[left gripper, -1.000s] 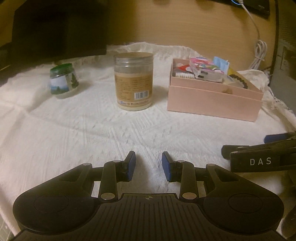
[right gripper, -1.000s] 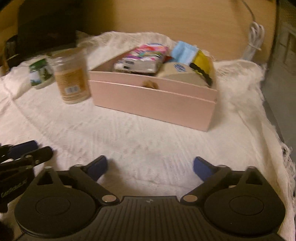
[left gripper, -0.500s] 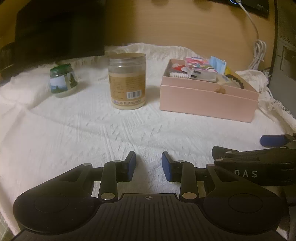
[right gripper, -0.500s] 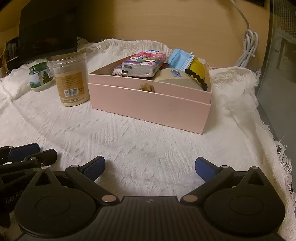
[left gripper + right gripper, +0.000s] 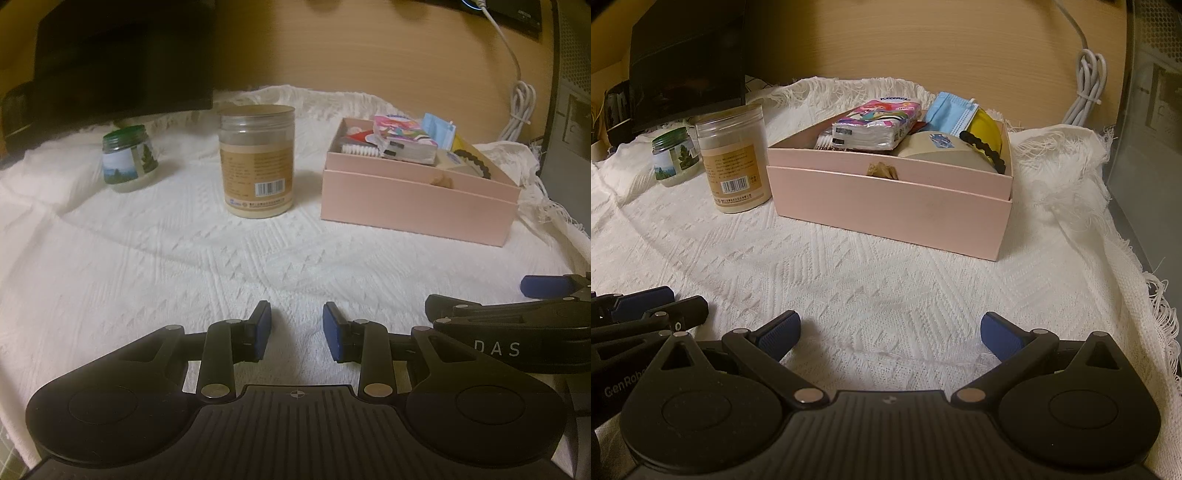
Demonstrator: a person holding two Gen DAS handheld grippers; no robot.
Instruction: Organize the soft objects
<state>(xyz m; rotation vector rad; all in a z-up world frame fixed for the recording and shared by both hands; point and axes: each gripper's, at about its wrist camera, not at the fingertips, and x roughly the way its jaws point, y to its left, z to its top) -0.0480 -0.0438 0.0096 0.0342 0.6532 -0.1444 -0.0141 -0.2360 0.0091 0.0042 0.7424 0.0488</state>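
Observation:
A pink box (image 5: 886, 201) (image 5: 413, 201) stands on the white cloth, filled with soft items: a colourful tissue pack (image 5: 875, 123) (image 5: 400, 136), a blue face mask (image 5: 955, 114) (image 5: 439, 131), a yellow item (image 5: 988, 131) and a black scrunchie (image 5: 984, 146). My left gripper (image 5: 296, 326) is low over the cloth near the front, its jaws a narrow gap apart and empty. My right gripper (image 5: 889, 332) is wide open and empty, in front of the box. Each gripper shows at the other view's edge.
A tall beige-labelled jar (image 5: 257, 160) (image 5: 733, 162) and a small green-lidded jar (image 5: 127, 158) (image 5: 674, 155) stand left of the box. A dark monitor (image 5: 118, 62) is behind them. A white cable (image 5: 1086, 86) hangs at the wall. The cloth's fringed edge (image 5: 1145, 295) runs along the right.
Both grippers have drawn back and up a little from the box, so the box and jars look farther off. Jaw openings are unchanged.

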